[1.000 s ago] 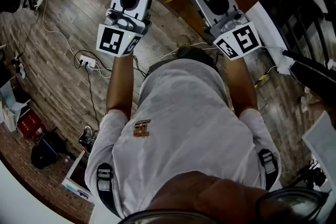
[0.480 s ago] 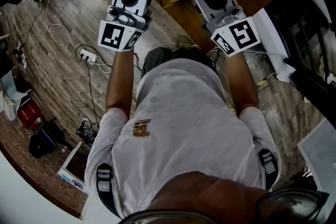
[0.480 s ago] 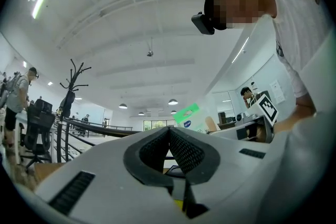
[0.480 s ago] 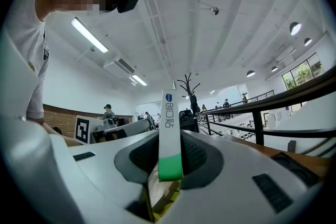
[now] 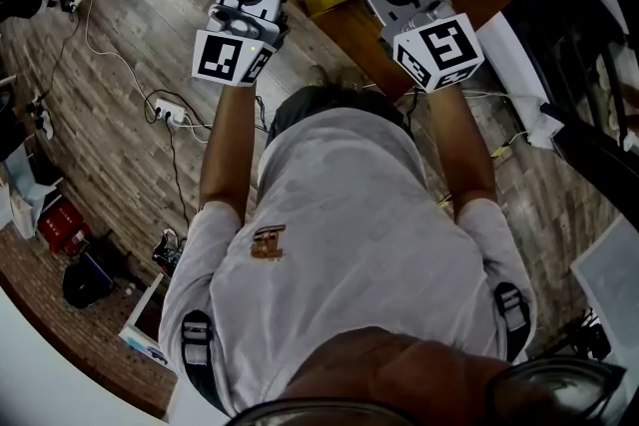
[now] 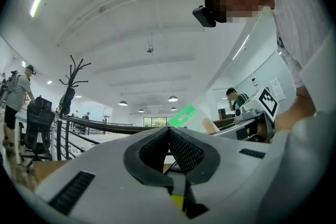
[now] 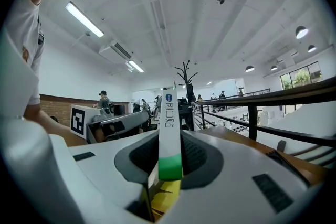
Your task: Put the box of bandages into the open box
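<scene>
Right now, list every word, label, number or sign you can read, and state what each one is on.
Nothing reads cleanly enough to quote.
Box of bandages: blue logo and blue characters down its white edge, too unclear to quote.
Left marker cube and right marker cube: black-and-white square patterns, no words.
Shirt emblem: gold, too small to read.

Right gripper (image 7: 170, 153) — jaws clamped on the box of bandages (image 7: 169, 113), upright and edge-on. Yellow box (image 7: 160, 202) shows low down — between the jaws.
</scene>
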### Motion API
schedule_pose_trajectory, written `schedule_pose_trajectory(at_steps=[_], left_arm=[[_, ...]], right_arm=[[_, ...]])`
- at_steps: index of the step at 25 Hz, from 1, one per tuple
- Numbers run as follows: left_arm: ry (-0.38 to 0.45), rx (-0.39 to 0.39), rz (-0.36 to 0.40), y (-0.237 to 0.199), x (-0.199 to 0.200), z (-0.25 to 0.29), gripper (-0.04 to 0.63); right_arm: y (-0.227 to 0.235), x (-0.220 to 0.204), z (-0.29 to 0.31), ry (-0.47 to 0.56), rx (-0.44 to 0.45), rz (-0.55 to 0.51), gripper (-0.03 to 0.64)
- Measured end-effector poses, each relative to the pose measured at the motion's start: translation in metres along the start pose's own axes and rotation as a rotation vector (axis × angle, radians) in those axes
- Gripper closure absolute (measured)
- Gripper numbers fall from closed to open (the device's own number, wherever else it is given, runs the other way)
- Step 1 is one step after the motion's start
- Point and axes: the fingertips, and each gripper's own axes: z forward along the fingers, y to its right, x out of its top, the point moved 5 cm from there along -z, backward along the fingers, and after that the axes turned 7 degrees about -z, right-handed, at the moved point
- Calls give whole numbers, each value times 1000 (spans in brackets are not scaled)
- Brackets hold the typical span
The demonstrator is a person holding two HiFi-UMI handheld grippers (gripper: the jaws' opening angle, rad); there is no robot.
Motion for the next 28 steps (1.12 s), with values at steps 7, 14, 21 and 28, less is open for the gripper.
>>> schedule_pose_trajectory(at_steps=[7,14,21,28], left_arm=[[-10,-20,-12,-14,-4,-2,577],[-2,-12,-27,-29,-7,-5,577],[-6,-2,-44,-50,-16,-4,577],[-30,5,-61,-64,-30,-3,577]], right_arm=[[-2,-11,24,-118,-34,-38,520],[-2,-30,47,-252,-45,-66,520],[-1,-55,76,-410,-33,-133,520],[4,-85,97,-545,-26,-150,520]])
